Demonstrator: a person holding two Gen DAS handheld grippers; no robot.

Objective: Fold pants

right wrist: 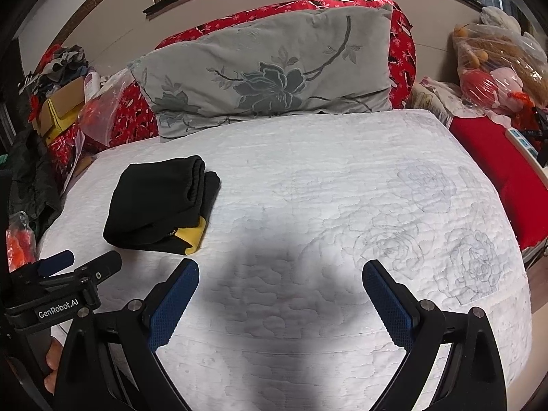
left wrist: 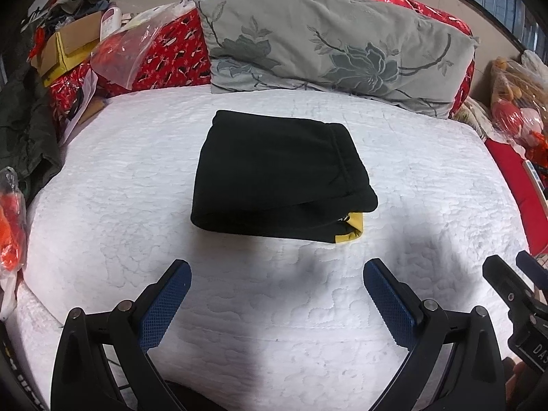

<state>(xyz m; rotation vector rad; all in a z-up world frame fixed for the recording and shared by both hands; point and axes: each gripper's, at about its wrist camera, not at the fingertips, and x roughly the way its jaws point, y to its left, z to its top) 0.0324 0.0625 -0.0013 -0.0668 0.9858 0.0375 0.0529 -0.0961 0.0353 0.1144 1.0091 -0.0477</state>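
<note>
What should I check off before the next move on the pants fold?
1. Left hand-held gripper open, holding nothing: ok.
2. Right hand-held gripper open, holding nothing: ok.
3. Black pants lie as a compact folded stack on the white quilt: ok.
4. Stack clear of the grey pillow: ok.
5. Edges neat: not ok, a yellow patch sticks out at the near right corner.
6. Inner layers lined up: cannot tell, hidden by the top fold.

One pants [left wrist: 274, 174] (two grippers), one pillow [left wrist: 335, 44]
</note>
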